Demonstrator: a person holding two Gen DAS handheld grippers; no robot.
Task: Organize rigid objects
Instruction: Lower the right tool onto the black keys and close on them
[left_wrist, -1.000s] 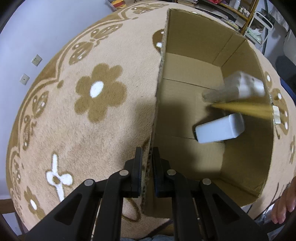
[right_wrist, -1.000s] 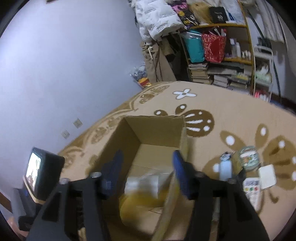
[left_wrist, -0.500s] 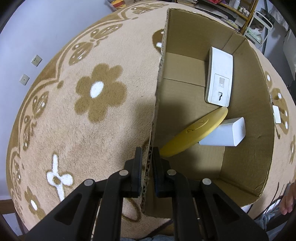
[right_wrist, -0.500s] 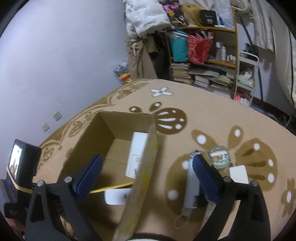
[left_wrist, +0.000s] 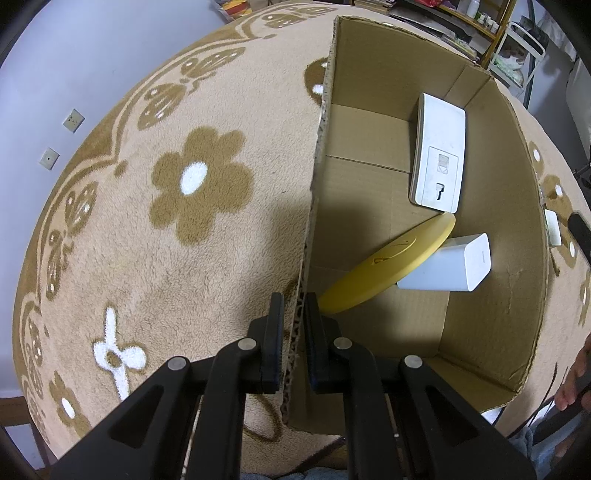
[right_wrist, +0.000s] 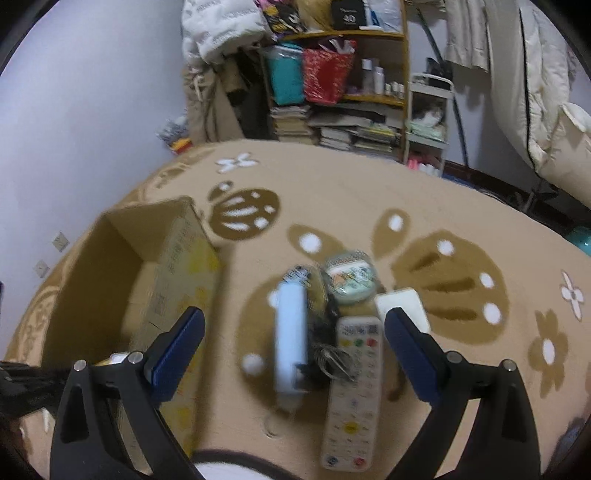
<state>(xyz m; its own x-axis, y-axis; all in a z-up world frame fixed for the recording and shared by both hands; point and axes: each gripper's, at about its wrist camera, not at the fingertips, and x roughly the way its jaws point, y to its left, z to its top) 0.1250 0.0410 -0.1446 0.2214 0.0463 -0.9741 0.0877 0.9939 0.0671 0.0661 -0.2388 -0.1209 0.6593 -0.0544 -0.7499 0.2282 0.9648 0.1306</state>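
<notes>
— Right, what do we have on the left side?

— We note the left gripper clamped narrow on the near end of the cardboard box wall, one finger outside on the carpet side, one inside. Within the box we count three things: a white wall plate lying flat toward the far right corner, a yellow disc tilted, its right edge propped on a white rectangular block lying on its side at the right wall.

— And our right?

— We see the right gripper spread wide, nothing between the blue pads, hanging above a small cluster on the carpet just right of the box. Frame is blurred, but we make out a pale blue oblong item, a remote control with coloured buttons beside it, something dark between them we cannot identify, a round tin farther off, and a white card-like piece to the right.

— Touching anything?

— We cannot tell; it looks clear of them.
</notes>
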